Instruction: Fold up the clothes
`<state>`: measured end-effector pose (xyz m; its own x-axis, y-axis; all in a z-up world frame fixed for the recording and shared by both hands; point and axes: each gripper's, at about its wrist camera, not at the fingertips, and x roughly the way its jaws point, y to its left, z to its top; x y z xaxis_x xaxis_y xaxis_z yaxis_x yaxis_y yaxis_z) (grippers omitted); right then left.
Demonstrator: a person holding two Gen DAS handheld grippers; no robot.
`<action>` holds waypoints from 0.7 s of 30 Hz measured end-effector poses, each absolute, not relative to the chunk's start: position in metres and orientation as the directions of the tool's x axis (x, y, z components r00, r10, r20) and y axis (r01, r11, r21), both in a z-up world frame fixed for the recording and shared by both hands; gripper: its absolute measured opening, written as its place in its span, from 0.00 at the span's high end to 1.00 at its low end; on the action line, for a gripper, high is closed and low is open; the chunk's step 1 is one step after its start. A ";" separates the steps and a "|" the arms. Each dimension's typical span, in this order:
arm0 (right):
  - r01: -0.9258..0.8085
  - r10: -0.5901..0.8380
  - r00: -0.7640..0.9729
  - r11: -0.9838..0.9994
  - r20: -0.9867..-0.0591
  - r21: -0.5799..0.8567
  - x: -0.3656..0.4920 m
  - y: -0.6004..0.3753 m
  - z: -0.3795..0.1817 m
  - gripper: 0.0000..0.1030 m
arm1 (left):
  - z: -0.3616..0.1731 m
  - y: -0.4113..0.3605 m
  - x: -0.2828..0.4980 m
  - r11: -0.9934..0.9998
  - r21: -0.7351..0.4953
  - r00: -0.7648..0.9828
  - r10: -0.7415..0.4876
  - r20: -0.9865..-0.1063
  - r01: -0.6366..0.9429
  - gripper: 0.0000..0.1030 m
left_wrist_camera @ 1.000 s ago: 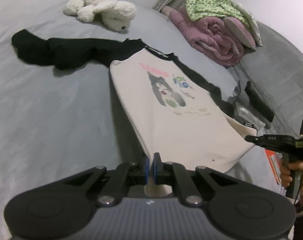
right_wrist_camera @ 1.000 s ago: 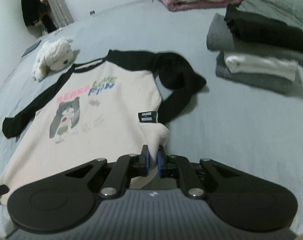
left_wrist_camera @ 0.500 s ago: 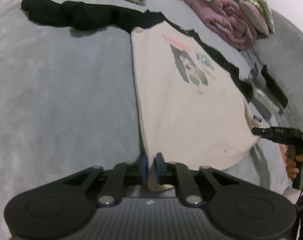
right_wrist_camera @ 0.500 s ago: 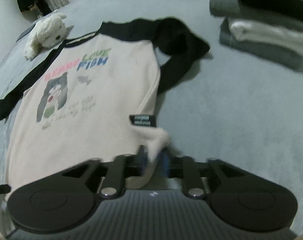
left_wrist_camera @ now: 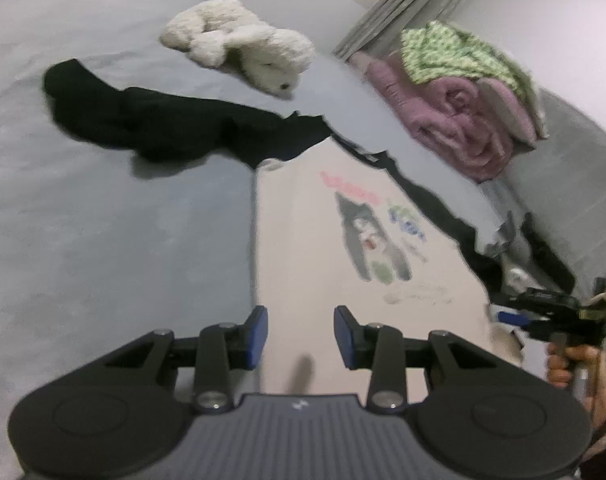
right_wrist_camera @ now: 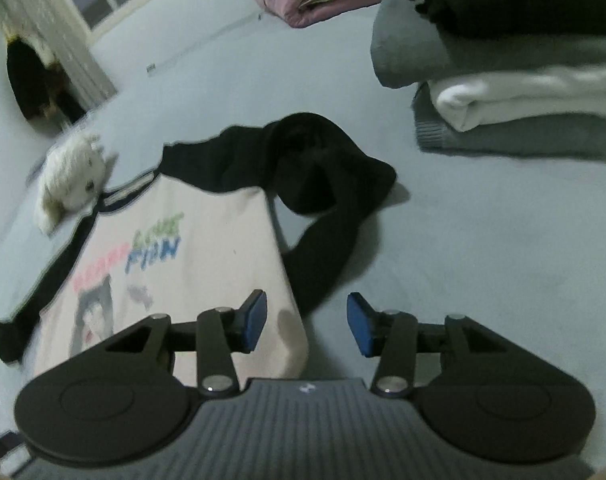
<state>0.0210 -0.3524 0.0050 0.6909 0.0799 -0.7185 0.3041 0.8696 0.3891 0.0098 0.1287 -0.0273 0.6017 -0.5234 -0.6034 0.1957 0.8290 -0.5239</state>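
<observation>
The cream shirt [left_wrist_camera: 335,248] with black sleeves lay flat and face up on the grey bed cover [left_wrist_camera: 115,240], its printed cat and coloured letters showing, so the spreading step looked finished and the folding itself had not yet begun. The left gripper [left_wrist_camera: 301,334] hung over the hem near the shirt's left edge; its jaws had just been opening, and now they stood apart with only the flat cloth under them, nothing pressed between the blue pads. The right gripper [right_wrist_camera: 307,326] was over the other hem corner, also with the jaws parted after opening, and the corner of the cloth lay below and slightly to the left of the gap, not held. The left sleeve [left_wrist_camera: 151,120] stretched out toward the white plush dog [left_wrist_camera: 243,44], while the right sleeve [right_wrist_camera: 327,200] was bunched and bent back beside the body of the shirt. A stack of folded clothes [right_wrist_camera: 511,80] waited well apart on the right. In my judgement, the next move called for taking a sleeve or a side edge and bringing it over the front; the bunched right sleeve would probably need straightening first, otherwise the fold would come out thick and uneven.
</observation>
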 end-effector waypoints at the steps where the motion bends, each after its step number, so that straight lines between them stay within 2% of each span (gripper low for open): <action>1: 0.308 0.080 0.695 0.866 -0.715 0.395 0.024 -0.353 0.002 0.54 | -0.031 0.126 0.011 0.826 -0.527 0.596 -0.530 -0.603 0.202 0.65; 7: 0.294 0.076 0.721 0.867 -0.689 0.403 0.037 -0.351 -0.011 0.76 | -0.050 0.114 0.014 0.820 -0.530 0.571 -0.547 -0.612 0.217 0.66; 12: 0.276 -0.022 0.735 0.923 -0.677 0.269 0.038 -0.340 0.000 0.95 | -0.050 0.111 0.011 0.834 -0.502 0.581 -0.531 -0.616 0.230 0.65; 21: 0.339 -0.254 0.758 0.940 -0.601 0.031 0.039 -0.339 0.018 0.95 | -0.050 0.110 0.010 0.837 -0.496 0.581 -0.528 -0.619 0.232 0.65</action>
